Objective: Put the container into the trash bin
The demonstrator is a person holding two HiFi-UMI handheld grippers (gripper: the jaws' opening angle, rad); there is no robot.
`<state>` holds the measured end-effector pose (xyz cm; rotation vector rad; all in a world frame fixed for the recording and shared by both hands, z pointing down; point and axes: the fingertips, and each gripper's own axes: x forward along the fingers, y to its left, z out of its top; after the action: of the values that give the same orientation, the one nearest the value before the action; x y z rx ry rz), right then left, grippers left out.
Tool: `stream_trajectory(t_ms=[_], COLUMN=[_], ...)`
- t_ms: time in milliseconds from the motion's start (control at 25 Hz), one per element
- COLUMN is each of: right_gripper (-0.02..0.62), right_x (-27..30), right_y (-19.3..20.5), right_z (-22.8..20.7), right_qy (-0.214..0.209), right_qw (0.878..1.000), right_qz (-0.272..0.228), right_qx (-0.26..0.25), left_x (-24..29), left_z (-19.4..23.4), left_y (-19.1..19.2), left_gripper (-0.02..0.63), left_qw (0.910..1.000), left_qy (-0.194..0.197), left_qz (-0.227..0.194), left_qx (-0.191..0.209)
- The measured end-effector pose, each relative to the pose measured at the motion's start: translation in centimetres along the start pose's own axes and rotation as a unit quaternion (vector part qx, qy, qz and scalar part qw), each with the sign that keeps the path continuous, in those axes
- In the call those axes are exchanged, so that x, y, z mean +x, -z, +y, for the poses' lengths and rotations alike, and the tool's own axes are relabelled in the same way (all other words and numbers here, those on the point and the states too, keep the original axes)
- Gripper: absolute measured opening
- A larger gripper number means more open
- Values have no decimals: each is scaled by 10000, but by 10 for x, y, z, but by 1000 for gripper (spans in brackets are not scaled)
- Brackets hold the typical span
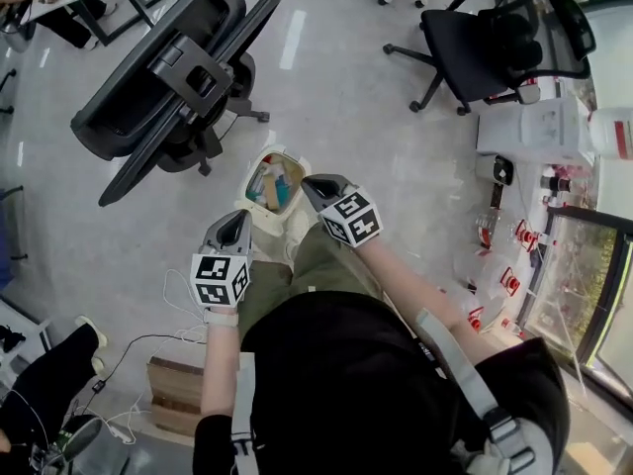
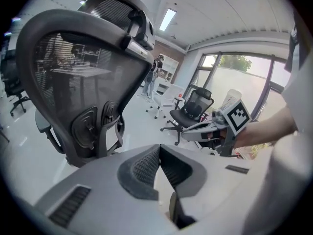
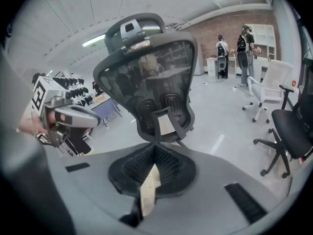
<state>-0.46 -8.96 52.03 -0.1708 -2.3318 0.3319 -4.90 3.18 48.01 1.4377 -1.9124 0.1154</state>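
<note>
Two pairs of fingers are sitting closed with nothing between them. The left gripper (image 1: 239, 216) is showing its pads (image 2: 144, 168) meeting at the tips, and the right gripper (image 1: 309, 183) is pressing its own pads (image 3: 129, 168) together the same way.

The container is not showing in either grip. It is most likely lying inside the trash bin (image 1: 282, 152), where a tan piece (image 1: 262, 181) and a teal piece (image 1: 283, 192) are showing, though which of them it is cannot be told. The bin is standing on the floor (image 1: 336, 87) just ahead of the person's legs (image 1: 326, 255), between the two grippers.

Judging from this, the drop itself is looking done and the step in hand is clearing away. Doing it well is a matter of lifting straight off the bin with the fingers shut, so that nothing is catching its rim or tipping it, and of checking that the container is lying fully inside.

A black mesh chair (image 1: 168, 77) is standing close beyond the bin and filling both gripper views, so it is limiting any forward swing. A second chair (image 1: 495, 38) is standing well apart, toward the floor's far right corner. Loose cables (image 1: 178, 310) and a cardboard box (image 1: 178, 394) are lying near the person's left foot and could be snagging a step backward.
</note>
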Motion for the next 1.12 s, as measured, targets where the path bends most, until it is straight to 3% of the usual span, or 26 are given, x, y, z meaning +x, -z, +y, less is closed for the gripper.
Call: stream_trajectory(t_ms=[560,880,1120], right_gripper=[15,15,15], right_x=[-113,-165,-197], right_y=[-79,-121,-152], right_z=[8,25,43], right_qy=[168,250,431], right_qw=[9928,9824,9696], right_qz=[-1120,-1765,-2260], right_qx=[-397,-561,-835], left_x=[-14,-49,-75], left_z=[-46,-75,-85], left_y=[-83,-146,-176], left_gripper=[9,9,9], left_qw=[9944,9814,9727], left_qy=[456,708,861], left_qz=[-591,-1350,-1640], left_qx=[754,1171,1399])
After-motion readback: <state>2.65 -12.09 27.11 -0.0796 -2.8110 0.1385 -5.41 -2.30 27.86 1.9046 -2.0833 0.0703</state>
